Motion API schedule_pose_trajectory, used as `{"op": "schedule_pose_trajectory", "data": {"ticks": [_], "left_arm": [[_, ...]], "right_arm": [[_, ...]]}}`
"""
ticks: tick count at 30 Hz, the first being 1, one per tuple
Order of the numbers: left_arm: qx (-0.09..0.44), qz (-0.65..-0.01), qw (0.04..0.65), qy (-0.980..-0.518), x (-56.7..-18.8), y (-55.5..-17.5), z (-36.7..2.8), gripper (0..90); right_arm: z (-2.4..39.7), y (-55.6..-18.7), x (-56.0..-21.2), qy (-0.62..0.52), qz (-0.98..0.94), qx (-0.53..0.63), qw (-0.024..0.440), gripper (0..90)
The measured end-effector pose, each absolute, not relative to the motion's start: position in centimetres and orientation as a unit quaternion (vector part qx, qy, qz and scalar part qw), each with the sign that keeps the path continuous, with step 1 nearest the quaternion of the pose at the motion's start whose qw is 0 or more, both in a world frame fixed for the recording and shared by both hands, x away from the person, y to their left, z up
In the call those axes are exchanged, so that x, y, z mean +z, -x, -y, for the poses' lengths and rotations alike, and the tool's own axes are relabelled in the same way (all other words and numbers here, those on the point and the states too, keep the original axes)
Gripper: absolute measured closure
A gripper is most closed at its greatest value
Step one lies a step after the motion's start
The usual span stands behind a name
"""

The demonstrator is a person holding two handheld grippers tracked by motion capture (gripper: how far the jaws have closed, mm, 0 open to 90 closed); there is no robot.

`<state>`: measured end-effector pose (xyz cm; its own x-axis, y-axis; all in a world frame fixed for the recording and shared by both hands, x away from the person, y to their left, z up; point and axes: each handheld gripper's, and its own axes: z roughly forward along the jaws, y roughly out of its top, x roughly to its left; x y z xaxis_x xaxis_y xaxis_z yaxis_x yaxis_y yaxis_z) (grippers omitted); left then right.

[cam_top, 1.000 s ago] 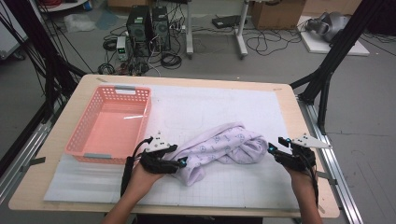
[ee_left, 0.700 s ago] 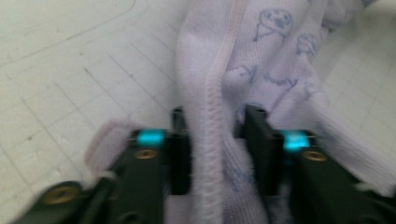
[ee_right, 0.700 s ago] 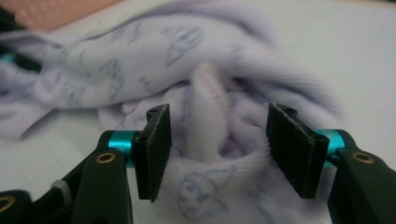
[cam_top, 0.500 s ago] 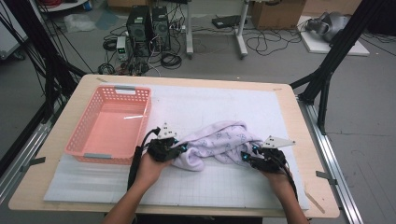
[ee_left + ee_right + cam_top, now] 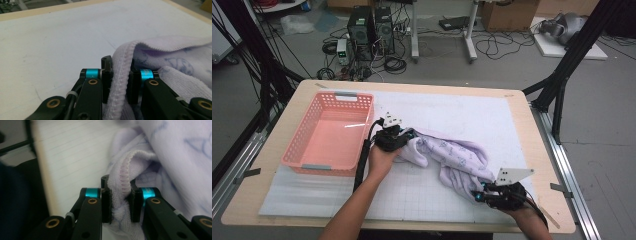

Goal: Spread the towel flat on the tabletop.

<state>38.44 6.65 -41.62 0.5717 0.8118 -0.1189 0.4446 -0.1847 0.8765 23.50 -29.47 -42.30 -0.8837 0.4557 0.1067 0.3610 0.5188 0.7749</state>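
Towel (image 5: 457, 160) between left gripper (image 5: 404, 136) and right gripper (image 5: 478, 196): pale lilac, faint blue-grey printed figures, hem stitching slightly pinker at jaws.
Gripper bodies black; cyan bands, brass-coloured rivets beside jaws.
Basket (image 5: 297, 150) left of left gripper: salmon pink, grey handle strips.
Mat (image 5: 462, 112) under both: white, fine grey grid.
Table (image 5: 537, 160) edge: light wood.

Table (image 5: 542, 220) with mat (image 5: 462, 115), basket (image 5: 312, 162), towel (image 5: 457, 160)

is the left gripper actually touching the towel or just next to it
Touching. In the left gripper view, the left gripper has both fingers pressed against the towel's stitched hem, with no gap on either side.
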Motion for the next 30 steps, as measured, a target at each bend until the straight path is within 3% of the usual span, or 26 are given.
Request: {"op": "schedule_pose_trajectory", "data": {"ticks": [3,5,7,10,12,20,23,30], "left_arm": [[0.190,-0.425,0.483,-0.742,-41.8,-38.9,-6.5,78.8],[0.188,-0.412,0.491,-0.744,-42.0,-38.9,-6.3,76.3],[0.188,-0.407,0.503,-0.739,-41.7,-38.7,-6.3,64.5],[0.198,-0.397,0.527,-0.725,-40.9,-38.3,-6.6,51.5],[0.202,-0.392,0.532,-0.723,-40.5,-37.9,-6.7,47.6],[0.207,-0.372,0.529,-0.734,-40.0,-36.7,-7.1,44.7],[0.188,-0.370,0.518,-0.748,-40.2,-36.4,-7.0,43.4],[0.167,-0.356,0.482,-0.783,-42.0,-35.6,-5.8,42.0]], "right_arm": [[28.9,-22.8,-42.0,-0.222,-0.870,0.436,0.055,75.0],[29.0,-22.9,-41.5,-0.227,-0.859,0.455,0.065,63.9],[29.3,-23.2,-40.5,-0.240,-0.836,0.486,0.088,50.4],[29.4,-23.6,-38.9,-0.248,-0.814,0.511,0.121,44.1],[29.2,-24.5,-38.1,-0.248,-0.809,0.513,0.145,43.7],[28.2,-28.9,-34.6,-0.239,-0.806,0.521,0.147,43.6],[28.7,-29.1,-33.9,-0.243,-0.817,0.502,0.147,47.0],[32.7,-27.4,-34.5,-0.293,-0.806,0.486,0.170,45.1]]}}
